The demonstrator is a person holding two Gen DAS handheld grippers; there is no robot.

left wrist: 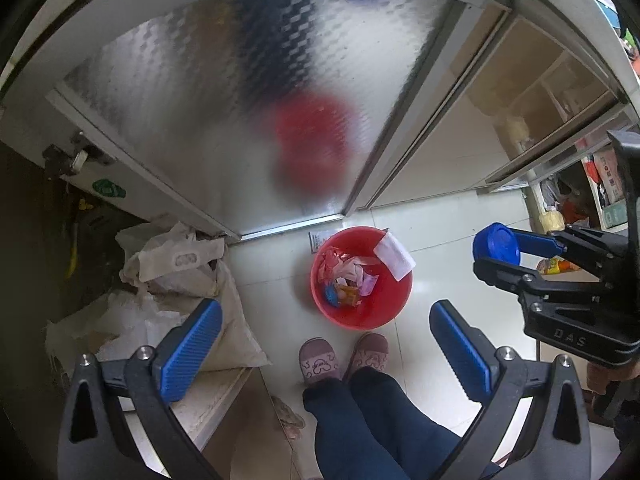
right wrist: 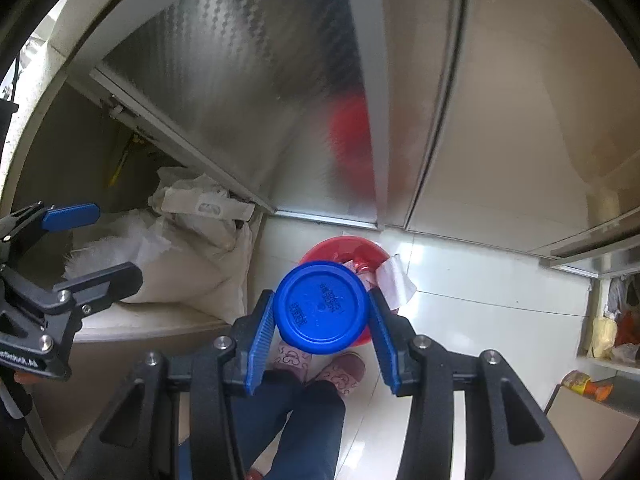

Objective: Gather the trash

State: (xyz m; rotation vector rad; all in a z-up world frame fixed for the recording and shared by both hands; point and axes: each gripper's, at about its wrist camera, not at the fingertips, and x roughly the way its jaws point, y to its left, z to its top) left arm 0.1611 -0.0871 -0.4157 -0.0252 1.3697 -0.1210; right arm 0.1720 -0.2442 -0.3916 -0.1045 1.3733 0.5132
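A: Starting closest in, what did the right gripper (right wrist: 322, 330) have?

B: Its fingers (right wrist: 262, 332) were part-way closed on a round blue lid (right wrist: 322, 306), one pad on each side of the rim, the flat printed face turned toward the camera. A disc has no long axis to speak of; it was held across its width.

A: And the left gripper (left wrist: 326, 344)?

B: Spread wide, nothing between its fingers (left wrist: 188, 344). No frame showed it touching anything.

A: So where did the lid sit relative to the bin?

B: That was the relation that mattered. In the right wrist view the lid covered most of the red bucket (right wrist: 374, 248) on the floor beyond it, so the bucket lay straight ahead along the fingers, below. A white paper scrap (left wrist: 394, 254) hung over the bucket's far rim, and wrappers (left wrist: 346, 280) lay inside.

A: Which hand was better placed?

B: I'd say the right one; it carried the trash. From the left wrist view, though, the lid looked off to one side of the bucket, so a small shift over the opening probably remained before letting go. The person's slippers (left wrist: 344, 356) stood just beside the near rim.
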